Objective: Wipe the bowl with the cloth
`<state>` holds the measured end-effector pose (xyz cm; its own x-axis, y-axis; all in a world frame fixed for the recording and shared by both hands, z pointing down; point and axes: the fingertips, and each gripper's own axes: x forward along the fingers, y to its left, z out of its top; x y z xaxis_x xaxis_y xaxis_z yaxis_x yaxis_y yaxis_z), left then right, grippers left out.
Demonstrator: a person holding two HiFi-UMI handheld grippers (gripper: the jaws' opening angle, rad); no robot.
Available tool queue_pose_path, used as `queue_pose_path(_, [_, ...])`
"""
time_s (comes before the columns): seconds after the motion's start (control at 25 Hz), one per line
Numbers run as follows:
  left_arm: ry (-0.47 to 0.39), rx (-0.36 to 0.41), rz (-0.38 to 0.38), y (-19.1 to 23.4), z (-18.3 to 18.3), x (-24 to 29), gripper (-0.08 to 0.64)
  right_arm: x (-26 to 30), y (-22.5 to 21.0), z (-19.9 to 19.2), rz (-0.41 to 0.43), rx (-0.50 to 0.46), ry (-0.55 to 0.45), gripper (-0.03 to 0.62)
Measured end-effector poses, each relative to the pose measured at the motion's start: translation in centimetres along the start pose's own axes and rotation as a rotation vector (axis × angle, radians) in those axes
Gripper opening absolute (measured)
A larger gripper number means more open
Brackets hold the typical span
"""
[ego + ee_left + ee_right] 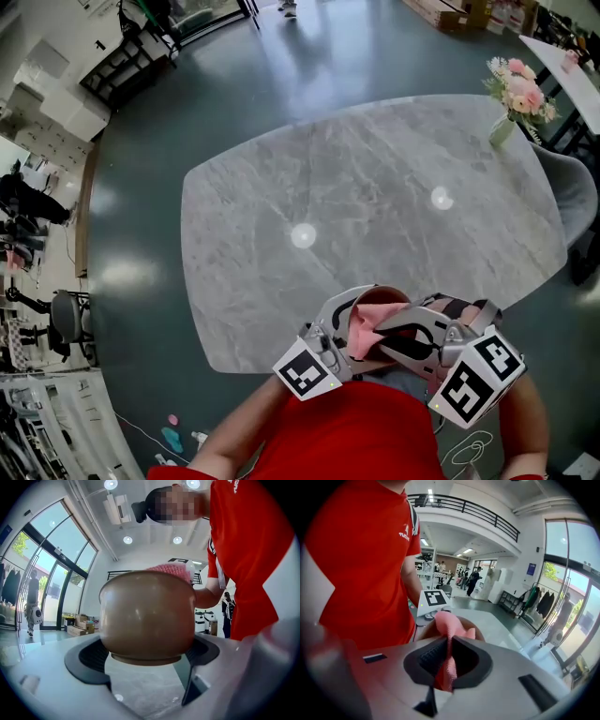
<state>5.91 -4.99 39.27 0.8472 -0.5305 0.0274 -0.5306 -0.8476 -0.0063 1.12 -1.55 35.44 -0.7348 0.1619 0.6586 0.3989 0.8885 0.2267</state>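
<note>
The left gripper (146, 654) holds a brown bowl (147, 616) tight between its two jaws, one jaw on each side. The right gripper (446, 657) is closed on a pink cloth (449, 626). It pinches the cloth in the middle, so some hangs below the jaws and some sticks out in front. The front part of the cloth is pushed into the bowl. Both grippers are close together, just in front of the person's red shirt (356, 431), by the near edge of a big gray table (375, 187). A vase of pink flowers (517, 89) stands at the table's far corner.
</note>
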Motion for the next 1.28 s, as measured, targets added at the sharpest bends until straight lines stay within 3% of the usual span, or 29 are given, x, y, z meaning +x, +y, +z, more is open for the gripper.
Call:
queue_pose_path(0.28, [0.001, -0.003, -0.008, -0.4, 0.0, -0.1, 0.48, 1.6, -1.0, -0.3, -0.128, -0.082, 0.12, 0.023])
queue_pose_path(0.52, [-0.006, 0.005, -0.013, -0.8, 0.3, 0.2, 0.48, 1.6, -1.6, -1.5, -0.203, -0.142, 0.296, 0.023])
queue_pose_path(0.84, [-0.017, 0.016, -0.014, -1.0, 0.2, 0.6, 0.48, 1.0, -1.3, -3.5, -0.14, -0.114, 0.47, 0.023])
queue_pose_path(1.28, [-0.017, 0.048, -0.006, -1.0, 0.1, 0.5, 0.48, 0.6, 1.4, -4.8, 0.037, -0.05, 0.536, 0.023])
